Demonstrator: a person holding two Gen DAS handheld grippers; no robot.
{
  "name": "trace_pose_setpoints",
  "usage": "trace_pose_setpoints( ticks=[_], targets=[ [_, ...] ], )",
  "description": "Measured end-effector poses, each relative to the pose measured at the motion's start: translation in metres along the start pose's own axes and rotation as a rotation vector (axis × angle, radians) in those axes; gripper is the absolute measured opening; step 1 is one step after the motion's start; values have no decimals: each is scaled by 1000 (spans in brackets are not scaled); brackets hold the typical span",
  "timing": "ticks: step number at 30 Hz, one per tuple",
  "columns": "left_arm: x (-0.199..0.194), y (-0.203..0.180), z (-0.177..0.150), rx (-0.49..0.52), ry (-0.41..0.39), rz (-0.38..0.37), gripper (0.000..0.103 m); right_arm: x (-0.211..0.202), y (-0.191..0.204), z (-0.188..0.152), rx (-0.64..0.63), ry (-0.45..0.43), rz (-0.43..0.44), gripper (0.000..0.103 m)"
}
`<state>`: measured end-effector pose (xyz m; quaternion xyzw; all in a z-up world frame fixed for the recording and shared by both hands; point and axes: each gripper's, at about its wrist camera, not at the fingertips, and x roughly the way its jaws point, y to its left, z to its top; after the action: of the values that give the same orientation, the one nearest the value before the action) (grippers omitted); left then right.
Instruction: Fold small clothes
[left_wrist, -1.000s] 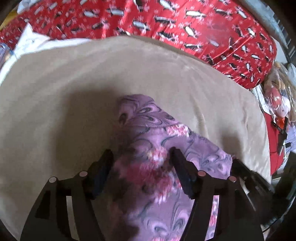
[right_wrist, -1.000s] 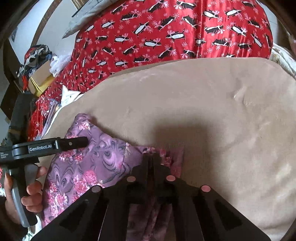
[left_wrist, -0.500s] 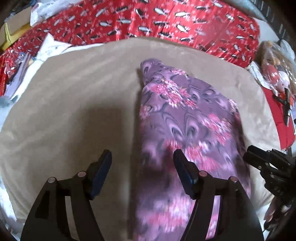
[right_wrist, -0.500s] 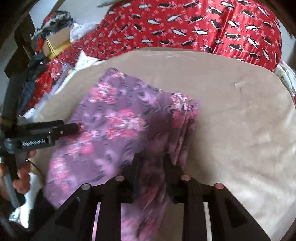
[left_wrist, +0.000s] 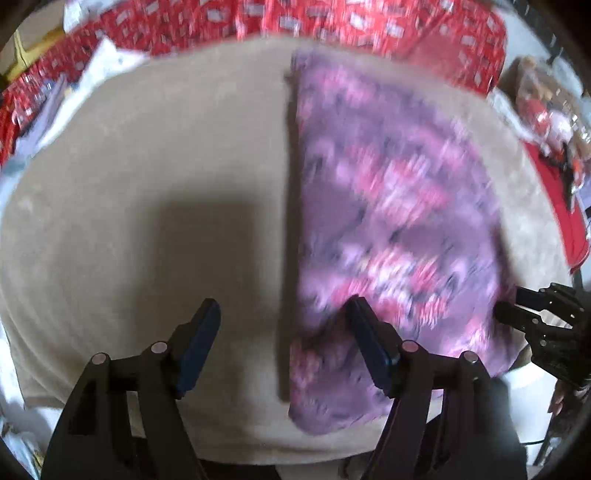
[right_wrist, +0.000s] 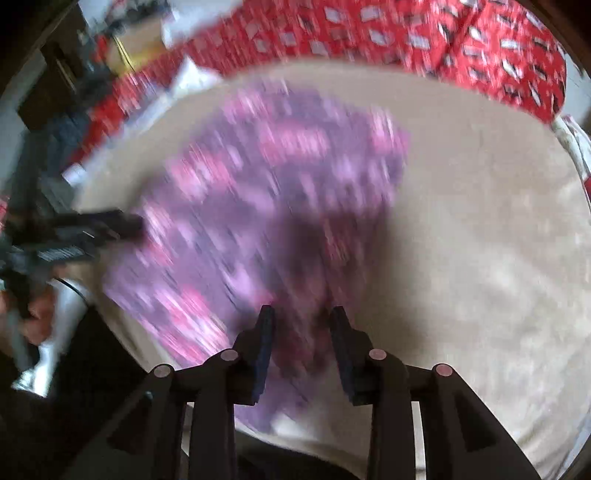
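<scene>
Purple floral garment (left_wrist: 399, 229), folded flat, lying on a beige blanket (left_wrist: 147, 184); both views motion-blurred.

Left wrist view: left gripper (left_wrist: 282, 332) with jaws spread wide, nothing between them; its right finger sits over the garment's near left corner, contact not discernible. Garment's straight left edge casts a dark shadow line on the blanket. Right gripper (left_wrist: 517, 314) shows only as a black tip at the garment's right edge.

Right wrist view: right gripper (right_wrist: 301, 328) with jaws partly apart, the garment's near edge lying between and under the fingers; whether the pads press the cloth cannot be told. Left gripper (right_wrist: 122, 225) enters from the left, its tip at the garment's side.

Surroundings: red patterned bedcover (right_wrist: 406, 33) beyond the blanket; cardboard box (right_wrist: 136, 40) and clutter at far left.
</scene>
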<state>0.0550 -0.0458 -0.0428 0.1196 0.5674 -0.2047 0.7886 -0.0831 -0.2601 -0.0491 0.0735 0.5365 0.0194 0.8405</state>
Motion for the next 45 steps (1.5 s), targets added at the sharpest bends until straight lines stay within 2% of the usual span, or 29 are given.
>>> trace_pose_setpoints(
  ticks=[1,3,5,7,10,11,14,16,18,20,24,28,32,39,45],
  targets=[
    [1,2,-3,-15,12,-8,73,10,-1,-6,4,47,-17,34],
    [-9,6,-8,-25,-17,-20,73,0,-3,-11,47,12,-3,36],
    [-17,4,-13,10,-56,24,73,-16,-1,-13,46,-30,20,37],
    [-13,0,-17,32,-55,44,73,-25,1,-19,22,-50,14,38],
    [-8,-2,-17,32,-45,67,73,-3,2,-29,-2,37,-66,43],
    [-12,-1,-18,32,-47,71,73,2,-1,-30,7,55,-61,44],
    [-31,-4,-20,53,-85,85,73,-12,-5,-29,50,29,-64,47],
    [-45,-6,-23,54,-120,83,73,-28,-3,-27,19,10,-132,48],
    [-57,-7,-29,43,-151,62,73,-48,3,-27,-27,-6,-189,54],
    [-68,-9,-37,43,-193,62,73,-66,14,-29,-72,-34,-233,76],
    [-78,-17,-46,62,-256,94,73,-87,28,-44,-153,-139,-324,95],
    [-81,-20,-50,87,-289,110,73,-80,36,-56,-160,-187,-354,96],
    [-84,-24,-62,103,-295,120,73,-69,44,-67,-127,-191,-330,96],
    [-86,-26,-73,116,-301,142,73,-75,47,-71,-14,-225,-291,96],
    [-87,-24,-76,105,-303,141,73,-85,44,-71,66,-262,-288,101]
  ],
)
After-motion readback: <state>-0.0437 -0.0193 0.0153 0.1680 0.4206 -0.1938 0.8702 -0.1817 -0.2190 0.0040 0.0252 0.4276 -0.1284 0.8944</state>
